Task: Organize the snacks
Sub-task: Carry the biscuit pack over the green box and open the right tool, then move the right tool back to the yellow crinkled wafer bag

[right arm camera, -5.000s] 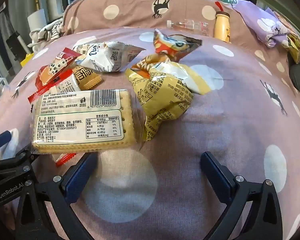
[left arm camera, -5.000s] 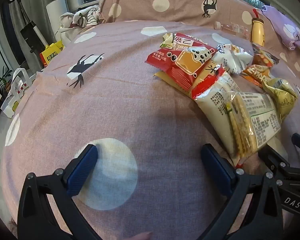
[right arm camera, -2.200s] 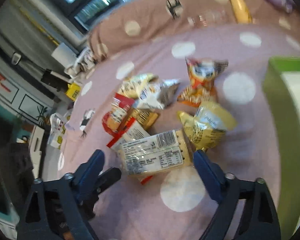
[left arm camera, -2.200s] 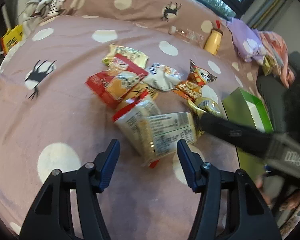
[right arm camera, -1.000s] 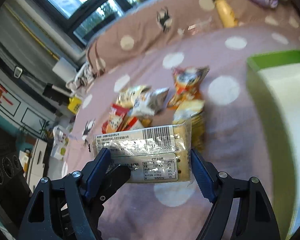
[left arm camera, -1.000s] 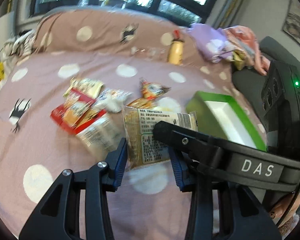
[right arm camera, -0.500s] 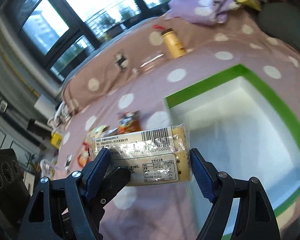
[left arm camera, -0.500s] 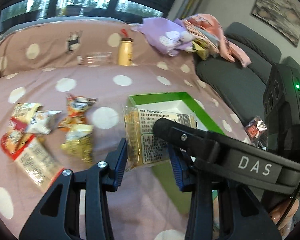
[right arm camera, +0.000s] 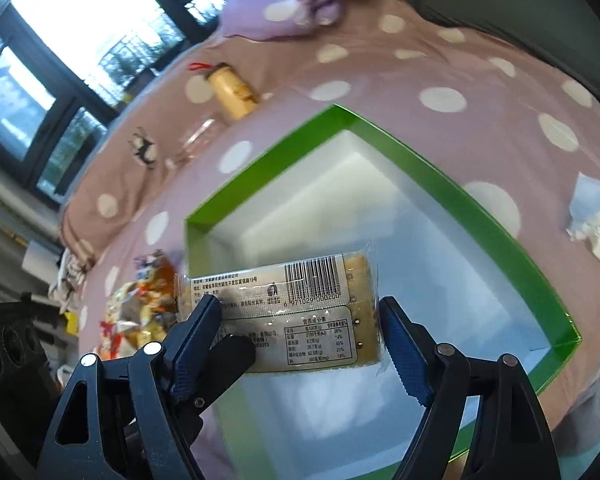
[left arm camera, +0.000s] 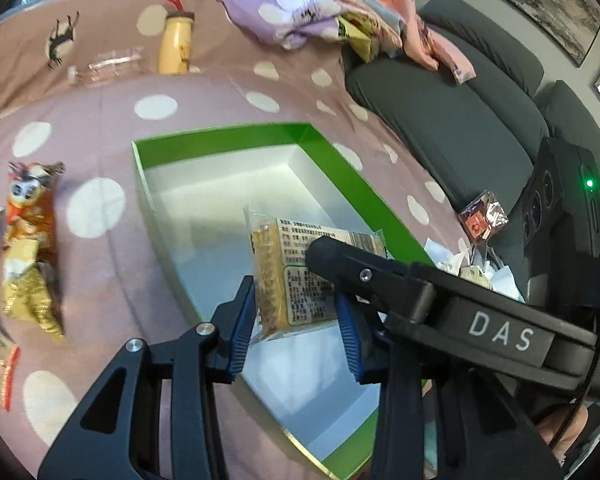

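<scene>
Since five seconds back the cracker packet (right arm camera: 296, 316) has left the snack pile (left arm camera: 24, 248) on the spotted bedspread (left arm camera: 204, 92) and now hangs over the white inside of the green box (left arm camera: 340, 172), carried there by both grippers, which were empty and spread on the cloth then. In the left wrist view the left gripper (left arm camera: 296, 316) sits at lower centre with its blue pads pinching the packet's short sides, its jaws having just closed a little further on it. The right gripper's black arm crosses in from the lower right over the label. In the right wrist view the right gripper (right arm camera: 300, 334) at lower centre clamps the packet's long ends, barcode facing up, with the box filling the middle and right of the frame. The remaining snacks lie at the left edge of the left view. A yellow bottle (left arm camera: 176, 46) stands at upper left
</scene>
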Available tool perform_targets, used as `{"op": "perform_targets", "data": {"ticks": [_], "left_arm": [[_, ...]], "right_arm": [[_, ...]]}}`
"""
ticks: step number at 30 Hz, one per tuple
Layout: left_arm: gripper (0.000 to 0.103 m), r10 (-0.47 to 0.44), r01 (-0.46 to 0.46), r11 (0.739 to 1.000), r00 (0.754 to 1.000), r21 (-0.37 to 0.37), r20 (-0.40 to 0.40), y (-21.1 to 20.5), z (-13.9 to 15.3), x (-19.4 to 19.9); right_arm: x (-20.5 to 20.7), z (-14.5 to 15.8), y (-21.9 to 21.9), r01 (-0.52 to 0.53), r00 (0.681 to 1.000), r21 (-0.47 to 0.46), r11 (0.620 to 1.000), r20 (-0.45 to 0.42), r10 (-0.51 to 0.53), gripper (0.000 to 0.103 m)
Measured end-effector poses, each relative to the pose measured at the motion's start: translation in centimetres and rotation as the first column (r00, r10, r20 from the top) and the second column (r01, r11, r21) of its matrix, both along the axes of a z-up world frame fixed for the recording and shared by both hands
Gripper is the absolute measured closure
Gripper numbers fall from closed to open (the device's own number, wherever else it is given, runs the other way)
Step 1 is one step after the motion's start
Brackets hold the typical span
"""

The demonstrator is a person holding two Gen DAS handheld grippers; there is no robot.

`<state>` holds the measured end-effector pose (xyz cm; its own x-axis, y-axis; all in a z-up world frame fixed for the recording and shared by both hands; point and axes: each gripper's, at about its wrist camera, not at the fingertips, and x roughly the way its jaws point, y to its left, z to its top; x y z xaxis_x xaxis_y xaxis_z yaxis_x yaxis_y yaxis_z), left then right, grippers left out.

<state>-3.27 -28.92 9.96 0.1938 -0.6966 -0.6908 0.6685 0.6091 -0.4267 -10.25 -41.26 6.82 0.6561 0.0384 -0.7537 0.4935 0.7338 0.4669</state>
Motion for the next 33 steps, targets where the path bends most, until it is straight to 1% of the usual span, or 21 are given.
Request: {"op": "perform_targets", "data": {"ticks": [6,7,9,12,16,17,19,21,24,26,27,29,31,33], "left_arm": [[0.064,-0.009,0.009,0.999,1.000,0.046,-0.017,-1.2,-1.3,0.0],[0.067,-0.007,0.007,0.998,1.000,0.058,0.000,-1.3,-1.3,-0.1],[0.068,-0.007,0.006,0.997,1.000,0.072,0.020,-1.4,-1.3,-0.3],[0.070,0.010,-0.013,0.995,1.000,0.096,0.026,-1.4,-1.4,-0.3],[0.070,0.019,-0.022,0.997,0.999,0.075,0.039,-0.6,-1.0,-0.4],[0.068,0.024,-0.027,0.997,0.998,0.073,0.051,-0.3,-0.8,-0.5],[0.068,0.044,-0.050,0.996,0.995,0.071,0.086,0.7,-0.1,-0.8],[0.066,0.079,-0.086,0.995,0.990,0.055,0.119,2.3,0.8,-0.9],[0.059,0.134,-0.139,0.990,0.982,0.032,0.133,4.8,1.8,-0.7],[0.050,0.175,-0.180,0.984,0.974,0.019,0.146,6.6,2.4,-0.6],[0.047,0.198,-0.203,0.979,0.968,0.016,0.155,7.5,2.7,-0.6],[0.036,0.238,-0.245,0.969,0.956,0.019,0.172,9.3,3.0,-0.5],[0.031,0.278,-0.287,0.958,0.942,0.019,0.190,11.3,3.2,-0.5],[0.024,0.325,-0.337,0.941,0.923,0.025,0.206,13.7,3.1,-0.5]], "right_arm": [[0.3,-1.6,-1.1,0.019,0.999,0.020,1.000,-0.048,-0.018,0.021],[0.3,-1.7,-1.2,0.020,0.998,0.022,1.000,-0.052,-0.019,0.021],[0.5,-2.0,-1.3,0.022,0.998,0.020,1.000,-0.061,-0.021,0.021],[1.0,-2.4,-1.2,0.012,0.997,0.029,0.999,-0.074,-0.010,0.021],[1.0,-2.1,-1.0,0.022,0.997,0.006,1.000,-0.073,-0.022,0.021],[0.9,-1.8,-0.9,0.025,0.998,-0.001,1.000,-0.065,-0.025,0.021],[0.8,-1.3,-0.5,0.026,0.998,-0.017,1.000,-0.051,-0.027,0.021],[0.8,-0.8,0.0,0.026,0.999,-0.047,0.999,-0.044,-0.028,0.021],[1.1,0.1,1.1,0.011,1.000,-0.084,0.996,-0.021,-0.012,0.021],[1.3,0.7,2.0,-0.006,1.000,-0.105,0.994,0.001,0.006,0.020],[1.4,1.1,2.6,-0.017,1.000,-0.120,0.993,0.015,0.019,0.019],[1.6,1.8,3.8,-0.038,0.998,-0.150,0.988,0.040,0.044,0.015],[1.9,2.4,5.2,-0.062,0.995,-0.181,0.982,0.061,0.074,0.013],[2.3,2.9,6.6,-0.091,0.991,-0.205,0.974,0.078,0.108,0.013]]}}
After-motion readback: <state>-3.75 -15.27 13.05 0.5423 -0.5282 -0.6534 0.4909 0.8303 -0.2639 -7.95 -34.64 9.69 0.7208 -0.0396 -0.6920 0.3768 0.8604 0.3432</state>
